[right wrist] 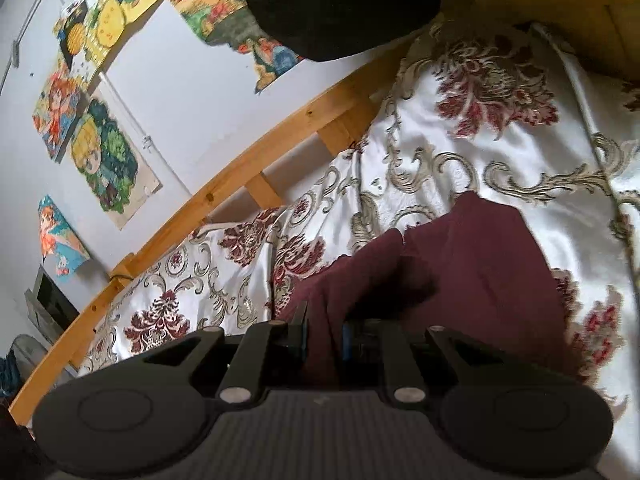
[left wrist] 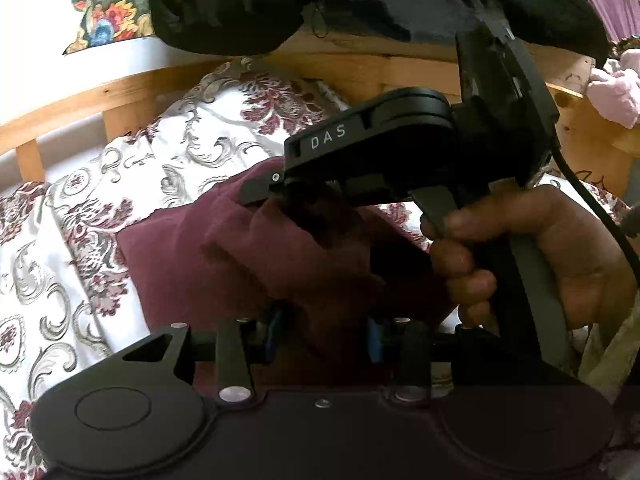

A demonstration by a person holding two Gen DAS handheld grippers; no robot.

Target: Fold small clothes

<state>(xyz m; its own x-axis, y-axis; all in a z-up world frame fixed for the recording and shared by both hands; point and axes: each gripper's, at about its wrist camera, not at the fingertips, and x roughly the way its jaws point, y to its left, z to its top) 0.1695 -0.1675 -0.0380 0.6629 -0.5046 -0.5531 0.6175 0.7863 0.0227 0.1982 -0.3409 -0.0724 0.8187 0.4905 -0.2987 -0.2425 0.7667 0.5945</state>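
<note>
A maroon garment lies bunched on a white bedspread with maroon floral print. My left gripper is shut on a fold of the maroon garment at the bottom middle of the left wrist view. My right gripper shows in that view from the side, held by a hand, its fingers closed on the garment's upper fold. In the right wrist view the right gripper is shut on the maroon garment, which spreads ahead on the bedspread.
A wooden bed rail runs along the far side of the bed. A black garment hangs over the headboard. Posters cover the wall. Pink cloth sits at right.
</note>
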